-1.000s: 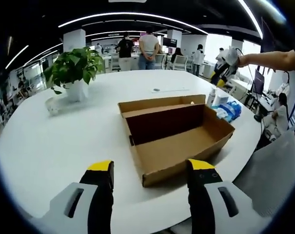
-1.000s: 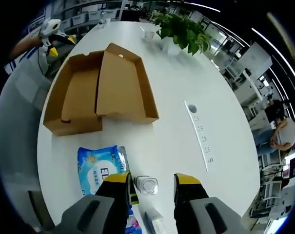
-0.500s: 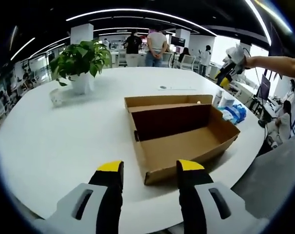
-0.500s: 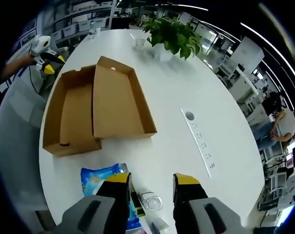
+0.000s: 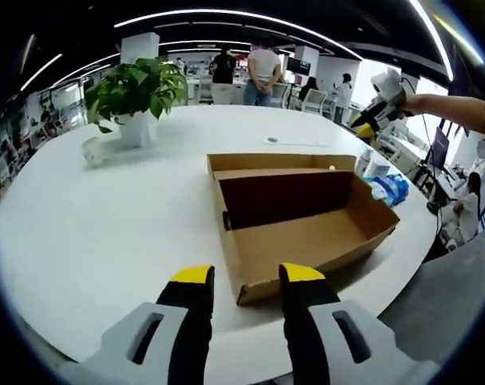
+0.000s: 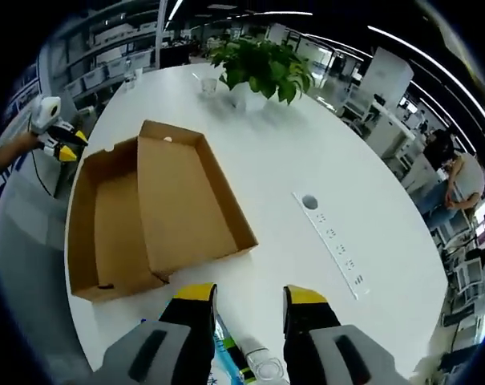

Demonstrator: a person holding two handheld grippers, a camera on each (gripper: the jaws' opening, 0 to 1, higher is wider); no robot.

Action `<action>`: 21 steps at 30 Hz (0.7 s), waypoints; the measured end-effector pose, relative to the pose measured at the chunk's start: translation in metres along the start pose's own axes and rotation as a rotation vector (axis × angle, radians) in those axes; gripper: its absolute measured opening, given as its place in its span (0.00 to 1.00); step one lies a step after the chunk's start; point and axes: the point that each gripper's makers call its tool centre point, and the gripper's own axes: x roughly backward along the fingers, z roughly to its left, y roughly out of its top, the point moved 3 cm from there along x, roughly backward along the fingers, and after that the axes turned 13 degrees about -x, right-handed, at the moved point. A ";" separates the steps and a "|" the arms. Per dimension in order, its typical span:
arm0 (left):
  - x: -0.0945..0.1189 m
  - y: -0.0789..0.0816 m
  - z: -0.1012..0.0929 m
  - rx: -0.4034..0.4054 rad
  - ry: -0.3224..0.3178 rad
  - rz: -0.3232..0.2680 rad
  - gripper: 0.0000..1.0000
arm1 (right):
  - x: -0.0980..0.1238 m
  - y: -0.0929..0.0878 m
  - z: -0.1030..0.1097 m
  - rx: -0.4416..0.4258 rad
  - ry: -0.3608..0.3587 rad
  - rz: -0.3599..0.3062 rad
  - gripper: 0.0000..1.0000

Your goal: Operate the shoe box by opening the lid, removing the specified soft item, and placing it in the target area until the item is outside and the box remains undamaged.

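The brown cardboard shoe box (image 5: 306,228) lies open on the white table, its lid (image 5: 270,164) folded back; the inside looks empty. From above, the box (image 6: 118,220) and lid (image 6: 190,200) lie side by side. A blue soft pack (image 5: 384,186) rests on the table beside the box's far end, and its edge (image 6: 228,351) shows under my right gripper (image 6: 250,295), which hangs open above the table. My left gripper (image 5: 247,277) is open with a narrow gap, just before the box's near corner. The right gripper (image 5: 380,95) hovers high at the right; the left gripper (image 6: 54,138) is at the box's left.
A potted plant (image 5: 138,92) and a small glass (image 5: 92,150) stand at the table's far left. A power strip (image 6: 334,245) is set into the table right of the box. A clear bottle top (image 6: 268,367) sits by the blue pack. People stand in the background.
My left gripper's jaws have drawn closer together. The right gripper view has pulled back, so the blue pack and bottle slid toward the bottom edge. The box has not moved.
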 end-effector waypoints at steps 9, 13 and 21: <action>-0.004 -0.001 0.001 0.018 0.003 0.012 0.25 | -0.015 0.010 0.001 -0.072 -0.013 -0.017 0.29; -0.006 -0.003 0.003 0.035 0.009 0.025 0.19 | -0.023 0.013 0.004 -0.131 -0.006 -0.020 0.29; -0.011 -0.004 0.005 0.059 0.017 0.033 0.16 | -0.042 0.012 -0.005 -0.269 -0.021 -0.012 0.25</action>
